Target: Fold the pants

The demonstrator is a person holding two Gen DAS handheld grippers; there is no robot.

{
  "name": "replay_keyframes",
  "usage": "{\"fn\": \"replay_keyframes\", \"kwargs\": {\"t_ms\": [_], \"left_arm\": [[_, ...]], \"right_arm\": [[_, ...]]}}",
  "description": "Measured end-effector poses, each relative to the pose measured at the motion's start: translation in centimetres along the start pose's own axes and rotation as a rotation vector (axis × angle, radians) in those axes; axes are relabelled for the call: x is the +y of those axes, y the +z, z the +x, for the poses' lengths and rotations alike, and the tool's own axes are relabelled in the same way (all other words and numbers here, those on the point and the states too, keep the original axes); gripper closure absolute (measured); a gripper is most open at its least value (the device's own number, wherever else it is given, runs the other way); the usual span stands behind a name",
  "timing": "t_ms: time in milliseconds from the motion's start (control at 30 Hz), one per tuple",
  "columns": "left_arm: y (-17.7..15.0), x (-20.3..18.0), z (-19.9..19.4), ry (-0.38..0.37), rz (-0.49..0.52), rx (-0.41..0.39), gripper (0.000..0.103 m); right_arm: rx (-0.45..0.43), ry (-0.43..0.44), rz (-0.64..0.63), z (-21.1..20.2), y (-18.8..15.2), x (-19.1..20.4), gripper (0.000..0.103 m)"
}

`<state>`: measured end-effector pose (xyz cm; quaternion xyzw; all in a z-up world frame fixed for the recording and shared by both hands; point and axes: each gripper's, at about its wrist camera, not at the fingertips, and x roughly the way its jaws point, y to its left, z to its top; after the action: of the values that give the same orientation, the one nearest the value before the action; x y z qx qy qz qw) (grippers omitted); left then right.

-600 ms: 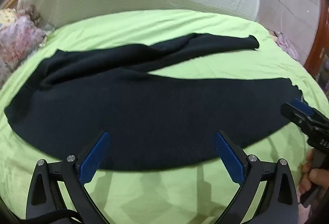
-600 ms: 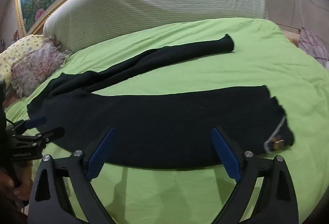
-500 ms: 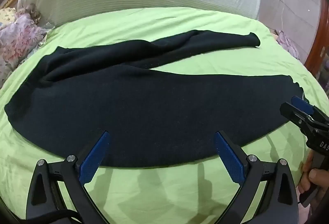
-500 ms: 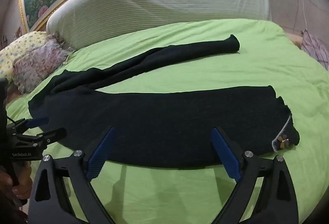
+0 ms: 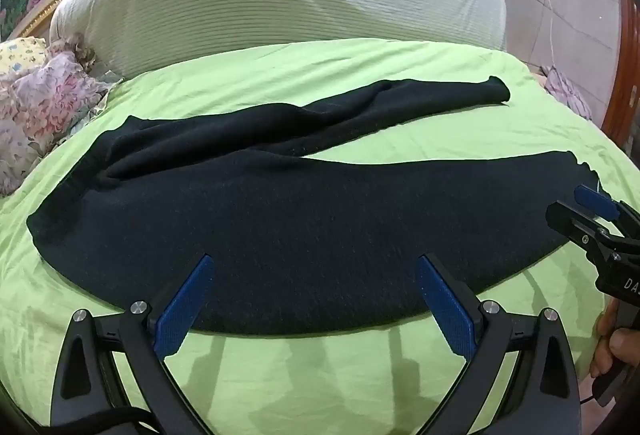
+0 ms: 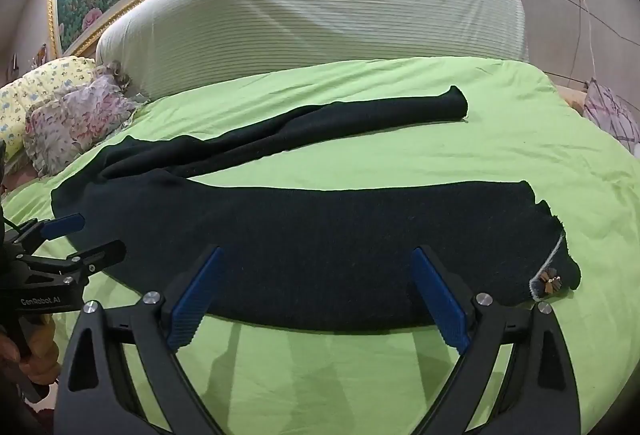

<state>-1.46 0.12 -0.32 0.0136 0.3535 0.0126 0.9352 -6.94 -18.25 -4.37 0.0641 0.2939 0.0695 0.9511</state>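
Pants [image 5: 304, 235], black knit, lie spread flat on the green bed sheet [image 5: 320, 375], waist end toward the left side of both views, two legs running off to the right. Long axis runs left-right across both wrist views, so crosswise to the way the tongs point. Near leg [image 6: 360, 247] is wide and flat, lying just ahead of both tongs; far leg [image 6: 360, 119] angles away toward the striped headboard cover [image 6: 320, 19], the legs splayed with a wedge of sheet between them. Near leg's cuff at the right end has a small brownish ornament [image 6: 550, 280] and a pale trim. Left tongs [image 5: 316, 299] are released, blue pads wide apart, hovering over the near edge of the near leg, nothing between them. Right tongs [image 6: 320, 291] likewise spread wide and empty, also poised at that near edge. In the left view the right tongs [image 5: 592, 211] show at the far right by the cuff end; in the right view the left tongs [image 6: 76, 239] show at far left by the waist end. So left is nearer the waist, right is nearer the cuff. No fold made yet, judging by the splayed legs. Likely first move: bring one leg onto the other, which means a lift across the short axis, away from or toward the tongs; each would pinch the edge directly ahead. Floral pillows [image 6: 76, 119] sit off to the left, well apart from the pants.
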Motion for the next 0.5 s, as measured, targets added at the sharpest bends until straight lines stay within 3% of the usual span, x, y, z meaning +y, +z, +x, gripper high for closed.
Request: {"fn": "replay_keyframes", "kwargs": {"t_ms": [500], "left_arm": [[0.01,0.3,0.28,-0.003,-0.028,0.019,0.002]], "right_arm": [[0.011,0.004,-0.005,0.43,0.22,-0.09,0.009]]}}
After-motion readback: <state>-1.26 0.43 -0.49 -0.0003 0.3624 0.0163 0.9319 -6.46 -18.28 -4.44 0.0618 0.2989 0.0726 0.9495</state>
